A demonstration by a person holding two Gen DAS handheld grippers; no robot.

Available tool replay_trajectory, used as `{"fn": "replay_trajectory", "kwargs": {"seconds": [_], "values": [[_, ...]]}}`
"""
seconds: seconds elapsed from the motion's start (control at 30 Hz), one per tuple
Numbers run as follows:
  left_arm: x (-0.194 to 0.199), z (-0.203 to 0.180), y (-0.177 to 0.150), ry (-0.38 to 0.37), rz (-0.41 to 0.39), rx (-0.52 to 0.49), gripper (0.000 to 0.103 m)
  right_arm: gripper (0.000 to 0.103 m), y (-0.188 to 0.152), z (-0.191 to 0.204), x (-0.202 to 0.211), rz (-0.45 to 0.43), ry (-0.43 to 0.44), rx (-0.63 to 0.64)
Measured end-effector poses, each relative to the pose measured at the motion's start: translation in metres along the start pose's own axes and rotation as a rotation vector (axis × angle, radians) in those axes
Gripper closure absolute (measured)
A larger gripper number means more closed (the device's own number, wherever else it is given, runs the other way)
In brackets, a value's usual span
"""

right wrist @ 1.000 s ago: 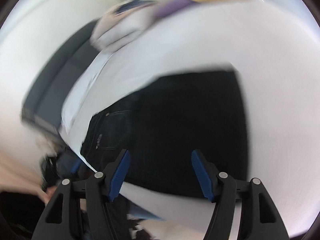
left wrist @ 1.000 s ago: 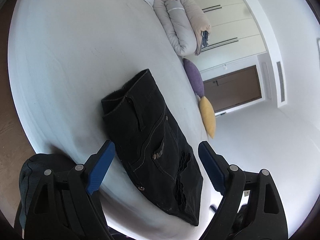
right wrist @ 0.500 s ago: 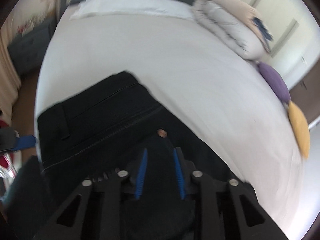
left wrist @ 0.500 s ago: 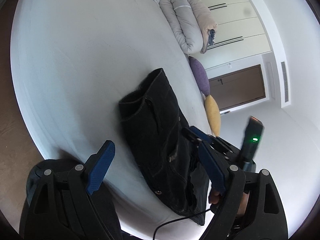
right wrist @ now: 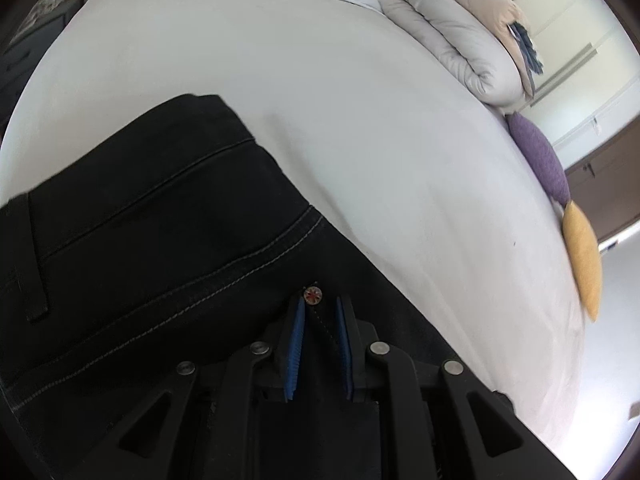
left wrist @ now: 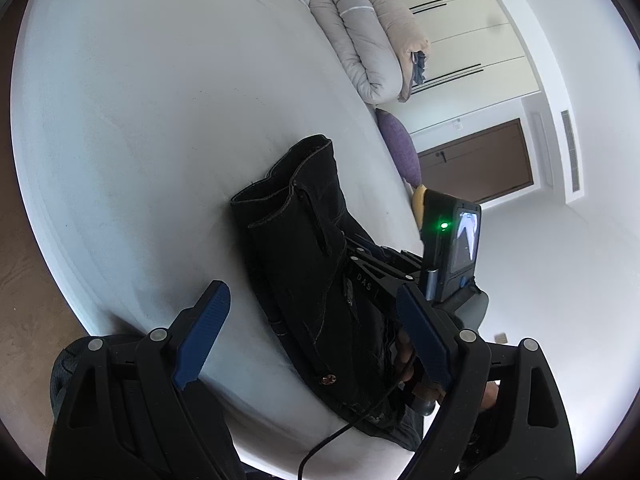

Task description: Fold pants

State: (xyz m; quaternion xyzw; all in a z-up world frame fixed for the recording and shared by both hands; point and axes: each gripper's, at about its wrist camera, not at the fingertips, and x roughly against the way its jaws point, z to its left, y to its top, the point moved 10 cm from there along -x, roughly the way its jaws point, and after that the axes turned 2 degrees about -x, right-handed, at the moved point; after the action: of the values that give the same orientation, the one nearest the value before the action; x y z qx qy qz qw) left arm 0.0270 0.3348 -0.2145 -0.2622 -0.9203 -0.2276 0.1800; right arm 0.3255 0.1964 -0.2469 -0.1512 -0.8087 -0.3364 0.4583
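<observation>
Folded black pants lie on the white bed near its front edge. My left gripper is open, its blue pads either side of the pants and above them. My right gripper is shut on a fold of the black pants beside a red rivet. In the left wrist view the right gripper reaches onto the pants from the right, its tips hidden in the dark cloth.
A rolled beige duvet lies at the bed's far end, with a purple cushion and a yellow cushion along the right edge. White wardrobes and a brown door stand beyond. Brown floor is on the left.
My right gripper swung over the pants, came down and shut on the cloth by the rivet. The waist end of the pants has bunched up. My left gripper stayed open.
</observation>
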Motion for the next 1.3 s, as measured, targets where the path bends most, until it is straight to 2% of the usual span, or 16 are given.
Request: {"fn": "replay_trajectory", "kwargs": {"seconds": [0.07,0.23,0.3,0.43,0.63,0.77,0.8,0.87,0.9,0.93,1.0,1.1,1.3], "values": [[-0.005,0.002,0.001,0.027,-0.004,-0.004,0.018,0.087,0.003,-0.009,-0.005,0.006,0.046,-0.065],[-0.015,0.003,0.005,0.024,0.007,0.004,0.018,0.083,0.005,-0.023,0.0,0.007,0.161,-0.213],[-0.019,0.005,0.008,-0.01,0.007,0.035,0.018,0.08,0.005,-0.031,0.01,-0.024,0.253,-0.301],[-0.027,0.011,0.014,-0.075,-0.005,0.109,0.018,0.08,-0.002,-0.044,0.018,-0.033,0.34,-0.41],[-0.03,0.02,0.019,-0.161,-0.025,0.169,0.018,0.08,-0.012,-0.039,0.025,-0.044,0.393,-0.407],[-0.032,0.025,0.025,-0.177,-0.038,0.198,0.018,0.08,-0.011,-0.032,0.027,-0.048,0.41,-0.408],[-0.032,0.025,0.027,-0.179,-0.042,0.199,0.02,0.08,-0.009,-0.033,0.027,-0.052,0.413,-0.412],[-0.036,0.026,0.032,-0.155,-0.045,0.191,0.037,0.08,-0.011,-0.03,0.033,-0.062,0.43,-0.426],[-0.035,0.028,0.03,-0.139,-0.042,0.192,0.058,0.08,-0.009,-0.031,0.036,-0.07,0.437,-0.429],[-0.037,0.033,0.03,-0.13,-0.039,0.209,0.074,0.08,-0.006,-0.031,0.04,-0.08,0.446,-0.428],[-0.04,0.036,0.029,-0.142,-0.043,0.24,0.078,0.08,-0.005,-0.027,0.047,-0.092,0.468,-0.429],[-0.04,0.038,0.029,-0.135,-0.054,0.231,0.083,0.08,0.001,-0.021,0.054,-0.097,0.546,-0.468],[-0.033,0.019,0.035,-0.095,-0.081,0.106,0.09,0.08,-0.01,-0.014,0.05,-0.036,0.73,-0.661]]}}
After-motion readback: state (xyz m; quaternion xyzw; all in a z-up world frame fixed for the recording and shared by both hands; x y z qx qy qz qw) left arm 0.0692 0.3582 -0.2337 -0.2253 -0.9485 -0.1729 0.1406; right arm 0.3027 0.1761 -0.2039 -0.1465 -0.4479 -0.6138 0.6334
